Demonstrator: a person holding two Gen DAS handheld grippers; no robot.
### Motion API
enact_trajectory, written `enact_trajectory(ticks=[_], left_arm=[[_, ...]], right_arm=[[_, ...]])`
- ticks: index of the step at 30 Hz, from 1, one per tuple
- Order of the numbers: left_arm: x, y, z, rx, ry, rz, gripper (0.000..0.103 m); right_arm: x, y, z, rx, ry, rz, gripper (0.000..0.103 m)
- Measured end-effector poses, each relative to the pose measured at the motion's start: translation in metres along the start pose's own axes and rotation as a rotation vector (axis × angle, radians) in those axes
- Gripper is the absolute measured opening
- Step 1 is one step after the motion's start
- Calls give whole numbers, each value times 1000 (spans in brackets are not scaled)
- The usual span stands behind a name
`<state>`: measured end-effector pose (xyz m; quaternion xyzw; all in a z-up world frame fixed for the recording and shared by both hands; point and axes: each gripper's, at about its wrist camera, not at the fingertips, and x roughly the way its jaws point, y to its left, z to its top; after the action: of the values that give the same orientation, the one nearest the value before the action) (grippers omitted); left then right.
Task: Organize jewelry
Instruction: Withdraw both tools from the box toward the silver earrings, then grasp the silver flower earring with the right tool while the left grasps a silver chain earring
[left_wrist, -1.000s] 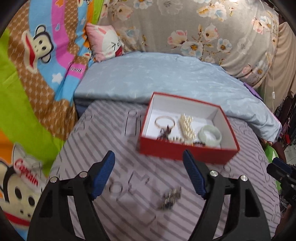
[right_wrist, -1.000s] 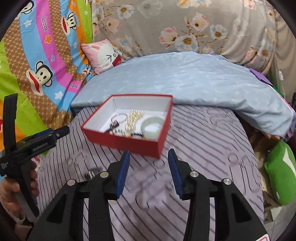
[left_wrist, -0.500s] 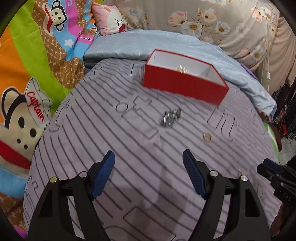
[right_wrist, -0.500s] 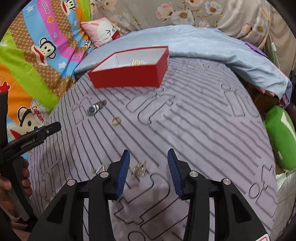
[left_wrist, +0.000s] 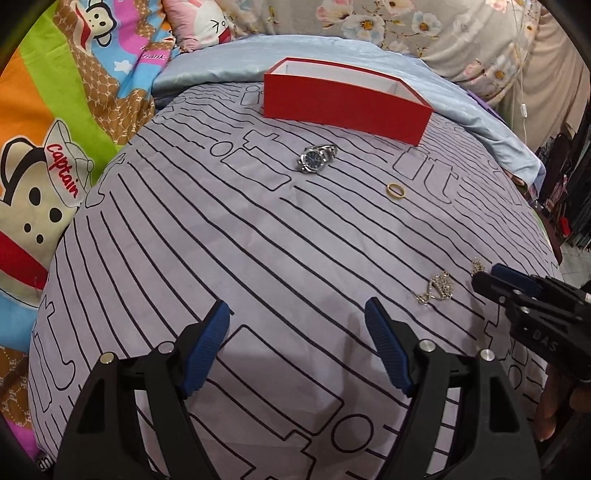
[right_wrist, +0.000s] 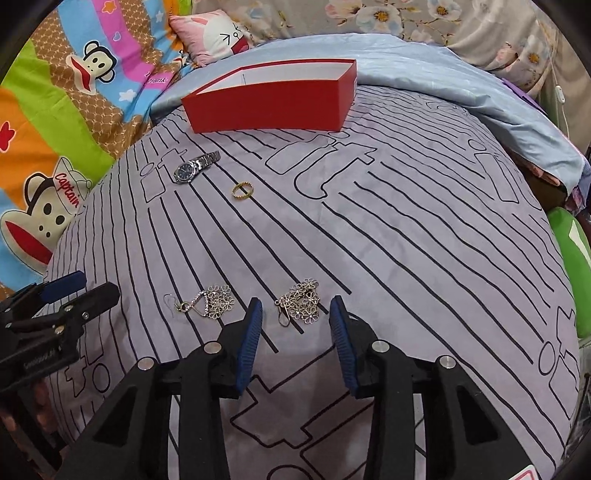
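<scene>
The right gripper (right_wrist: 295, 317) is low over the striped lilac sheet (right_wrist: 406, 240), jaws closing and about a third open. 1 flower-cluster earring (right_wrist: 301, 301) lies flat on the sheet just ahead of the fingertips, in line with the gap. The blue pads (right_wrist: 249, 339) are not touching it, so nothing is gripped.

A 2nd earring (right_wrist: 212, 301) lies just left of the left fingertip, apart from the 1st. Further ahead and left of the jaws sits a gold ring (right_wrist: 242, 191), then a silver watch (right_wrist: 194, 168) beyond it, and the red box (right_wrist: 269, 107) stands well ahead, open side up; its inside cannot be seen from this angle.

The left gripper (left_wrist: 297, 315) hovers with its jaws wide, nothing between them, only bare sheet. From its camera, the watch (left_wrist: 317, 158) lies well ahead, roughly in line with the gap, the ring (left_wrist: 395, 191) ahead and right of it, the box (left_wrist: 345, 101) beyond both. An earring (left_wrist: 437, 290) lies to the right of the right fingertip, beside the other gripper's tips (left_wrist: 495, 278).
</scene>
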<state>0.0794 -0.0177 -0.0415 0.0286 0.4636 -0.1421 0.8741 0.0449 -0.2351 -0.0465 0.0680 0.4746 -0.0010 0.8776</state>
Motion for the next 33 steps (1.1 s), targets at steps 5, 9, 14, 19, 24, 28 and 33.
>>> enact_trajectory(ticks=[5, 9, 14, 19, 24, 28, 33], left_arm=[[1, -8, 2, 14, -1, -26, 73], [1, -15, 3, 33, -6, -47, 73], [3, -30, 5, 68, -13, -83, 73], [9, -48, 8, 113, -13, -119, 71], [21, -59, 7, 114, 19, -162, 56], [23, -63, 7, 117, 7, -152, 44], [24, -67, 7, 127, 8, -171, 22]], right_arm=[[5, 2, 4, -15, -8, -17, 25], [5, 2, 4, -21, -10, -17, 25], [1, -5, 5, 13, -8, 2, 24], [-11, -14, 8, 38, -27, 6, 24], [-18, -21, 12, 53, -41, 14, 25], [-20, -23, 13, 66, -48, 25, 25], [-20, -26, 14, 75, -50, 27, 25]])
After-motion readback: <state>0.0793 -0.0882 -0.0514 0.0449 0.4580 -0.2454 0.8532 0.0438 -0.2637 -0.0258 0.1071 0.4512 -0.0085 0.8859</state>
